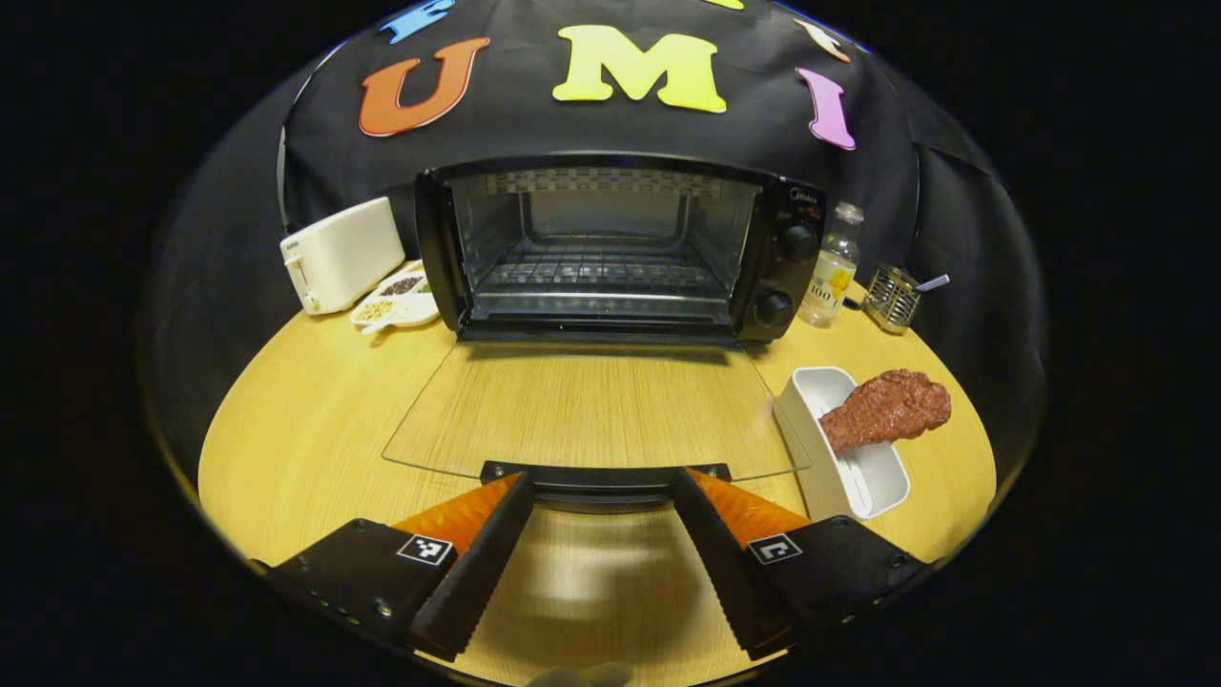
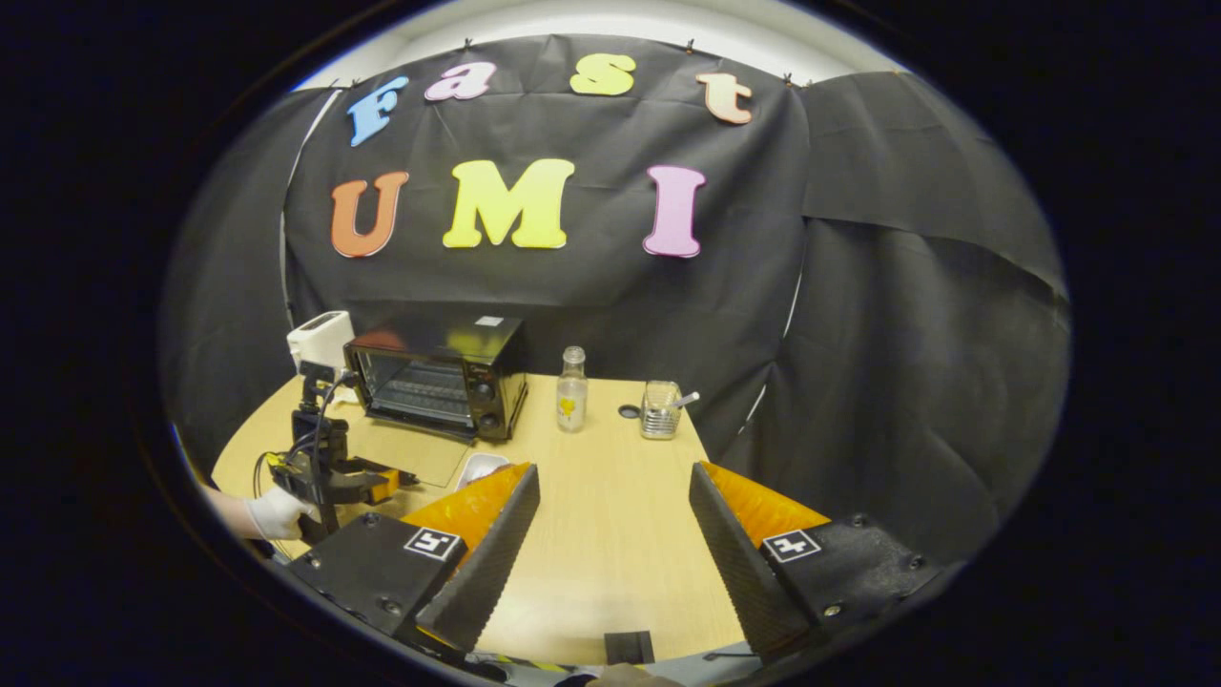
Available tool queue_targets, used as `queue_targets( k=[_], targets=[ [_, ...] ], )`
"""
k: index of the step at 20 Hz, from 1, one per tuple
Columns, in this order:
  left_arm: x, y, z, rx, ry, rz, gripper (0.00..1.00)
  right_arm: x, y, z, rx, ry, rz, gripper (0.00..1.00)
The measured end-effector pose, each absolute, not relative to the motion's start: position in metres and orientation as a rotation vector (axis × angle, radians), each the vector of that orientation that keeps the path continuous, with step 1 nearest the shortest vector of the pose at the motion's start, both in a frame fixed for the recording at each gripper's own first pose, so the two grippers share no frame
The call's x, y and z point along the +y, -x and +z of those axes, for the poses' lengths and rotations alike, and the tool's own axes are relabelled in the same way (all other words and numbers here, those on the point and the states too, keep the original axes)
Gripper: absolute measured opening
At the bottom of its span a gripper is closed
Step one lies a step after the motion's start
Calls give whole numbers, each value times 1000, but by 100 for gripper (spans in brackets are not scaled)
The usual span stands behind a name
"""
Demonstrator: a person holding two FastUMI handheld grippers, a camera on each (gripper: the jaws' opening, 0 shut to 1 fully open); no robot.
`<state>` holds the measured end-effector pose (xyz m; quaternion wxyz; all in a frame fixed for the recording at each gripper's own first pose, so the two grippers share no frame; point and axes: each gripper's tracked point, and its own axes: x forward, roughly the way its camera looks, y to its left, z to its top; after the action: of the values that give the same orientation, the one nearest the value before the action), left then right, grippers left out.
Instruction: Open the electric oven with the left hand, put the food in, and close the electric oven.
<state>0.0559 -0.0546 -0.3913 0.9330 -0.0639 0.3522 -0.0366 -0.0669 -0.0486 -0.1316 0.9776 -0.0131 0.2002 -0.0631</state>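
The electric oven (image 1: 610,250) stands at the back of the round wooden table (image 1: 305,429), against the cloth wall. Its glass door (image 1: 591,410) is fully lowered and lies flat toward the camera, exposing the wire rack (image 1: 596,272) inside; the cavity holds no food. The food, a brown meat piece (image 1: 887,408), rests on the rim of a white tray (image 1: 839,448) just right of the open door.

The left gripper (image 1: 603,549) sits at the door's front edge with its fingers spread wide, one on each side of the dark door handle (image 1: 606,474), gripping nothing. In the right gripper view the right gripper (image 2: 610,553) is held above the near table, well apart from the oven, fingers likewise wide and empty.

Around the oven: a white toaster (image 1: 341,254) and small dishes of grains (image 1: 396,298) to its left; a bottle (image 1: 832,265) and a wire holder (image 1: 892,296) to its right.
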Motion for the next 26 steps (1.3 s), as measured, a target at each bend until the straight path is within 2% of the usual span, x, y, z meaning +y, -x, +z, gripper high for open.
queue_targets(
  k=[6,7,8,9,10,11,21,26],
  targets=[
    [-55,-56,-392,746,115,-86,96,-35,65,-148,445,6,-105,100],
    [-55,-57,-389,728,117,-90,100,-33,64,-151,449,3,-103,100],
    [-55,-58,-386,716,125,-97,96,-31,63,-154,453,2,-103,100],
    [-55,-57,-383,706,131,-105,100,-30,62,-156,457,1,-102,100],
    [-53,-52,-378,699,138,-113,96,-27,61,-159,464,0,-100,100],
    [-49,-47,-372,687,144,-117,96,-26,59,-162,468,-5,-97,100],
    [44,21,-268,444,66,-129,95,0,28,-227,588,-65,-89,100],
    [75,51,-215,334,45,-82,95,30,1,-275,708,-167,17,100]
  ],
)
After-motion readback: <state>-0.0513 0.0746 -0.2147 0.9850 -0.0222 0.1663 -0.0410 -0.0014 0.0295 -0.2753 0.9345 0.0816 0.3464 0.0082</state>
